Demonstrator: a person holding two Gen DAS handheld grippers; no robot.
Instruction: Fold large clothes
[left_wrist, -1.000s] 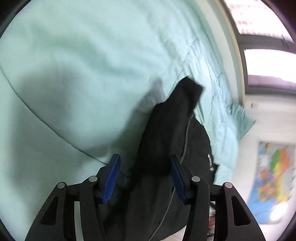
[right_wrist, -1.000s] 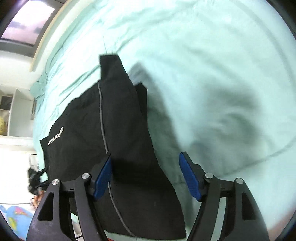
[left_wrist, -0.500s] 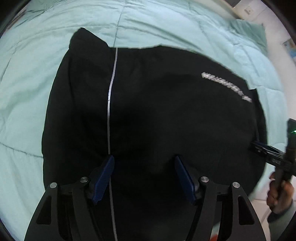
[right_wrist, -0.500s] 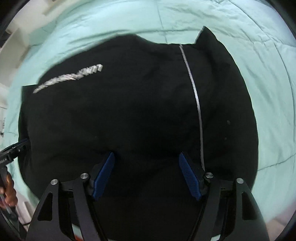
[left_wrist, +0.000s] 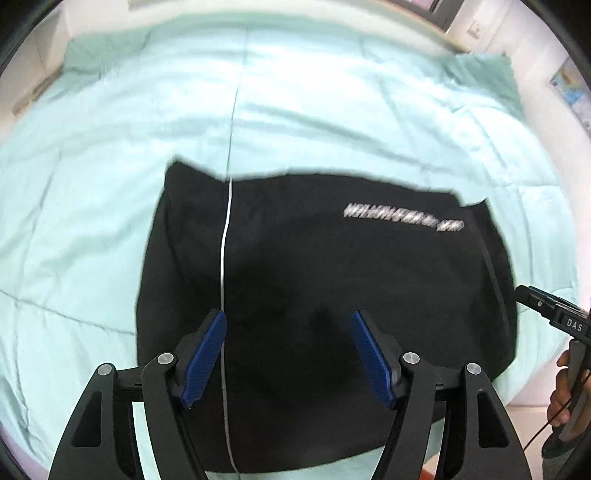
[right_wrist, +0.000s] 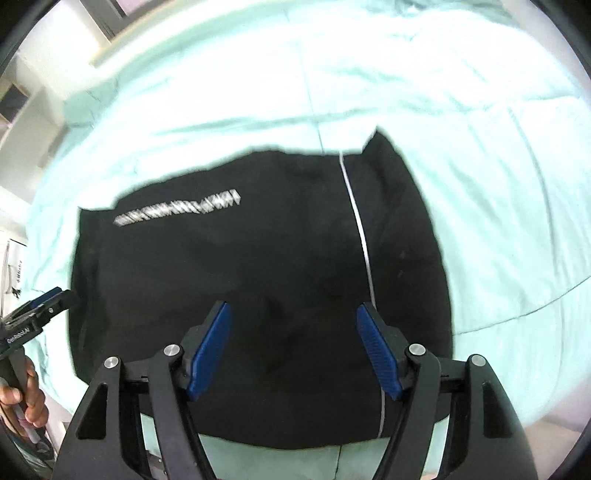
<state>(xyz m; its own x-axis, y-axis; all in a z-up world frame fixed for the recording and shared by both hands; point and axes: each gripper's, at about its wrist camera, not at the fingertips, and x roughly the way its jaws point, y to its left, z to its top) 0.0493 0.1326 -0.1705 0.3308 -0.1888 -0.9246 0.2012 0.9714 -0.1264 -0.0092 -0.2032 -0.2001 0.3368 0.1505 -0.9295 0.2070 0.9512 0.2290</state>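
Observation:
A folded black garment (left_wrist: 332, 266) with a white zipper line (left_wrist: 223, 258) and a silver logo (left_wrist: 402, 216) lies flat on the mint-green bed. It also shows in the right wrist view (right_wrist: 240, 266). My left gripper (left_wrist: 288, 358) is open and empty above the garment's near part. My right gripper (right_wrist: 293, 354) is open and empty above the same garment. The right gripper appears at the right edge of the left wrist view (left_wrist: 550, 314). The left gripper appears at the left edge of the right wrist view (right_wrist: 37, 314).
The mint-green quilt (left_wrist: 110, 166) covers the bed all around the garment. A pillow (left_wrist: 484, 74) lies at the far right corner. A window and white walls stand beyond the bed (right_wrist: 110, 22). A map poster (left_wrist: 570, 85) hangs at the right.
Both grippers have pulled back and risen from the garment. More of the bed shows around the garment now. Both grippers stay open.

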